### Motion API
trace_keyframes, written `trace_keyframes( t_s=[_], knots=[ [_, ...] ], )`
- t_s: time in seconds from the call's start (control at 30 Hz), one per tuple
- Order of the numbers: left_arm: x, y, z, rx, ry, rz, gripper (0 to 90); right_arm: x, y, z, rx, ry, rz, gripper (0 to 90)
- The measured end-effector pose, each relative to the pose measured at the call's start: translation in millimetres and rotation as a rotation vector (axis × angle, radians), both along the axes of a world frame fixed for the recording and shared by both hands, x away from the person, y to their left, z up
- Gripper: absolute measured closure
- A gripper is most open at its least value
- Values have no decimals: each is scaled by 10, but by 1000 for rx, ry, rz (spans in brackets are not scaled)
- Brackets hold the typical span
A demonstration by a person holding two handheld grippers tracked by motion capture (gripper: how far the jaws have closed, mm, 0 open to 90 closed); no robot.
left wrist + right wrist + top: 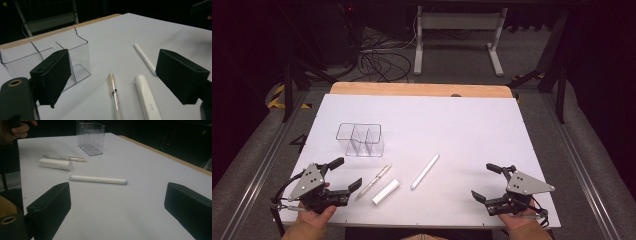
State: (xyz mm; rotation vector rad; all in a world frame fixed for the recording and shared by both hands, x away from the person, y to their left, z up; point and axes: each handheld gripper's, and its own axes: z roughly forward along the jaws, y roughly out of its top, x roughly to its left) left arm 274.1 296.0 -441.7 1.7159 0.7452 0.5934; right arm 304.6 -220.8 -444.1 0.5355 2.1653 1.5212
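White worktop (472, 120) is lying mostly bare; both grippers, left (346, 175) and right (482, 181), are resting near its near edge, jaws released, flanking clear pen (374, 181), white tube (386, 191) and white marker (425, 171).

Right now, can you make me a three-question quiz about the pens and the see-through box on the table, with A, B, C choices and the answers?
1. Where does the clear box stand?
A. Beyond the clear pen, on the left gripper's side
B. Beside the right gripper
C. On the floor

2. How many loose items lie on the white table top?
A. One
B. Three
C. Five

3. How are the left gripper and the right gripper?
A. Both shut on pens
B. One open, one shut
C. Both open, holding nothing

Answers:
1 A: the high view shows the box behind the pen, toward the left.
2 B: the clear pen, the short white tube and the long white marker.
3 C: each gripper view shows its jaws apart with bare table between them.
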Motion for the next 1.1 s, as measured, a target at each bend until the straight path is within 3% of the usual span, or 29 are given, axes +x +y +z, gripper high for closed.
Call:
trace_keyframes(
  t_s=[0.43, 0.8, 1.1],
  knots=[
    [-26, -6, 10, 5, -34, 27, 135, 13, 10, -19, -11, 7, 6, 87],
    [-56, -9, 49, 12, -56, 22, 143, 20, 15, -27, -11, 16, 13, 91],
    [-40, -3, 126, 21, -31, 5, 150, 26, 26, -34, -16, 23, 17, 96]
  ],
)
